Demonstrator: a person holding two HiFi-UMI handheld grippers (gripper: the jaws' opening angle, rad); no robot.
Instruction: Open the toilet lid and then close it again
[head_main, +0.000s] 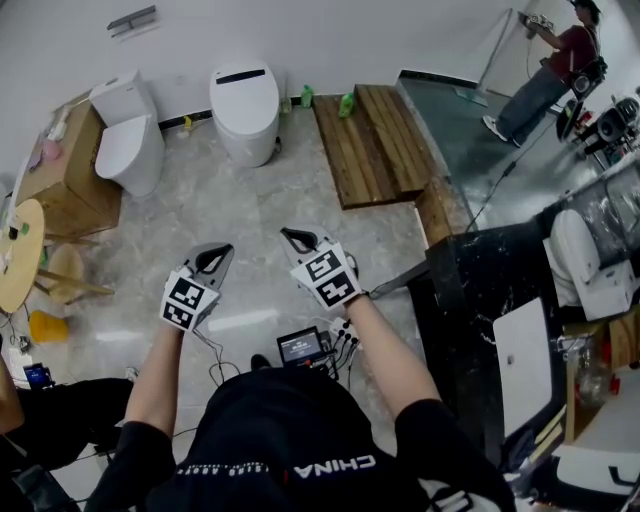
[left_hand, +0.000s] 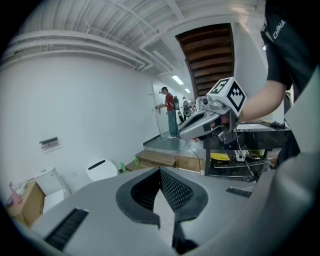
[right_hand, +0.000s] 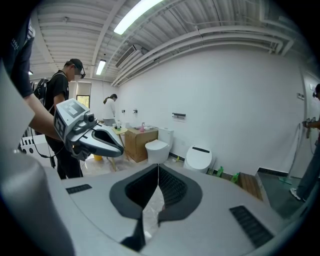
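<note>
With left gripper (head_main: 214, 258) and right gripper (head_main: 296, 240) both pinched together and empty, well apart from the closed rounded toilet (head_main: 245, 105) by the far wall, the jaws could slide off its smooth lid.

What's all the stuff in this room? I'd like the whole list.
Rounded toilet: one, white, lid down, against the far wall.
Tank toilet: one, white, lid down, left of the rounded one.
Cardboard box: one, brown, beside the tank toilet.
Wooden platform: one, brown, right of the rounded toilet.
Green bottles: two, by the wall near the platform.
Round table: one, pale wood, left edge.
Bystander: one, dark red top, far right corner.
Left claw: grey, shut, empty.
Right claw: grey, shut, empty.
</note>
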